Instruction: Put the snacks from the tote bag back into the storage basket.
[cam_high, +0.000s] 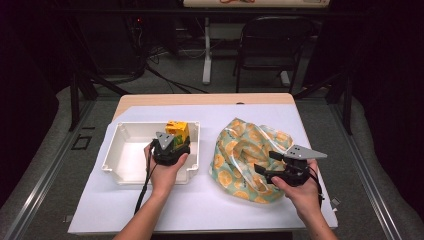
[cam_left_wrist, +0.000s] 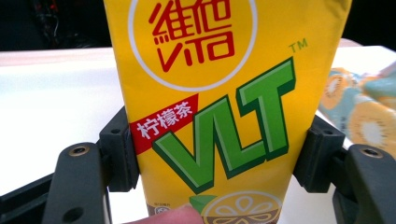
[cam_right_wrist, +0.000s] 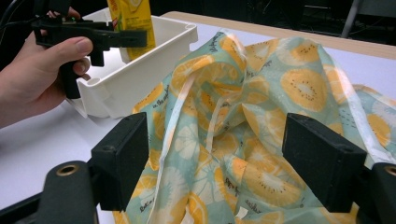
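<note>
Left gripper (cam_high: 176, 141) clamped on yellow drink carton (cam_left_wrist: 219, 107) — upright over the right part of white tray (cam_high: 125, 160). Right gripper (cam_right_wrist: 219, 163) with jaws spread wide, just above crumpled fruit-print cloth bag (cam_right_wrist: 261, 116) — right of the tray.

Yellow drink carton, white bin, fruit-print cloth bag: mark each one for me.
Yellow drink carton (cam_left_wrist: 219, 116): left gripper view, printed front face.
White bin (cam_high: 114, 150): high view, left wall.
Fruit-print cloth bag (cam_right_wrist: 261, 107): right gripper view, bunched middle of the fabric.
</note>
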